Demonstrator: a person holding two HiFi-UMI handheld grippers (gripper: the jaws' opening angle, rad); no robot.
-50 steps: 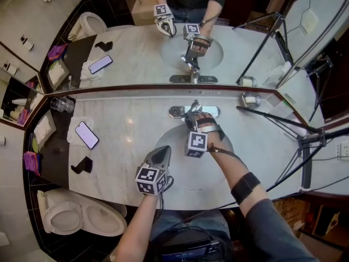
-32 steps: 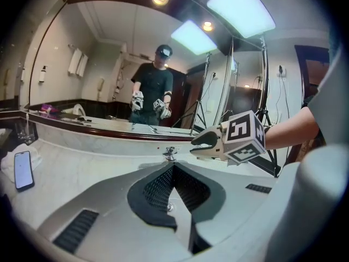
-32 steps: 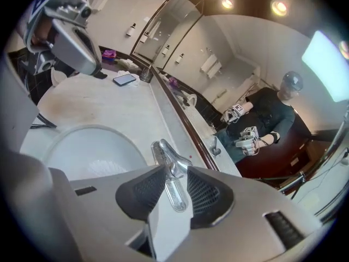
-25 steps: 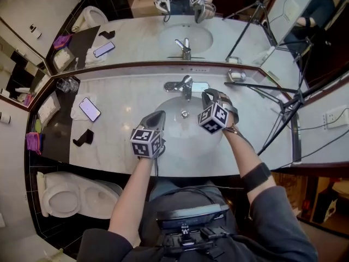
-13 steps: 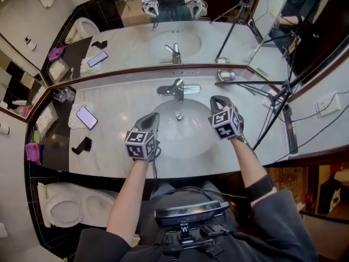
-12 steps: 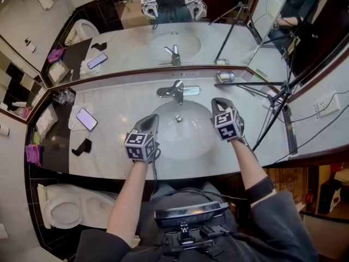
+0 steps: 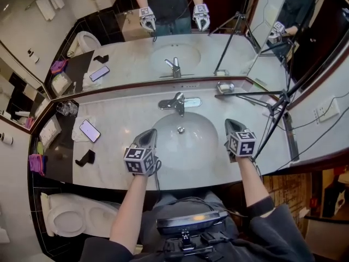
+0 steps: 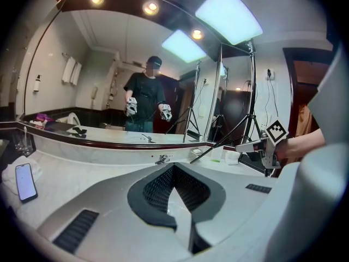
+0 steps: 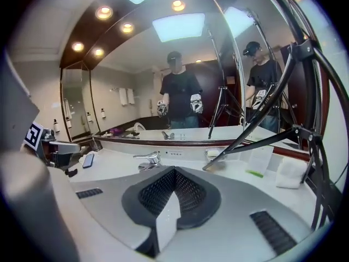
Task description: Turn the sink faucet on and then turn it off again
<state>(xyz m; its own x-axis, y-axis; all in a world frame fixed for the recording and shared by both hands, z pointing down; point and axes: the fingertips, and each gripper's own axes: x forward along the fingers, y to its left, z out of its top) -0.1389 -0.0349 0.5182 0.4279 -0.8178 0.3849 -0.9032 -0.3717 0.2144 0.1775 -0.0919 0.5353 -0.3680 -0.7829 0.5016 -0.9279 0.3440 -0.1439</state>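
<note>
Faucet: chrome single-lever sink faucet (image 7: 175, 101), likely rigid, fixed and slick; best nudged at the lever's free end.
Left gripper (image 7: 149, 135): jaws together, empty.
Right gripper (image 7: 231, 124): jaws together, empty.

phone (image 7: 89, 130) screen unreadable, tripod (image 7: 283, 96) cut off at right edge
</note>
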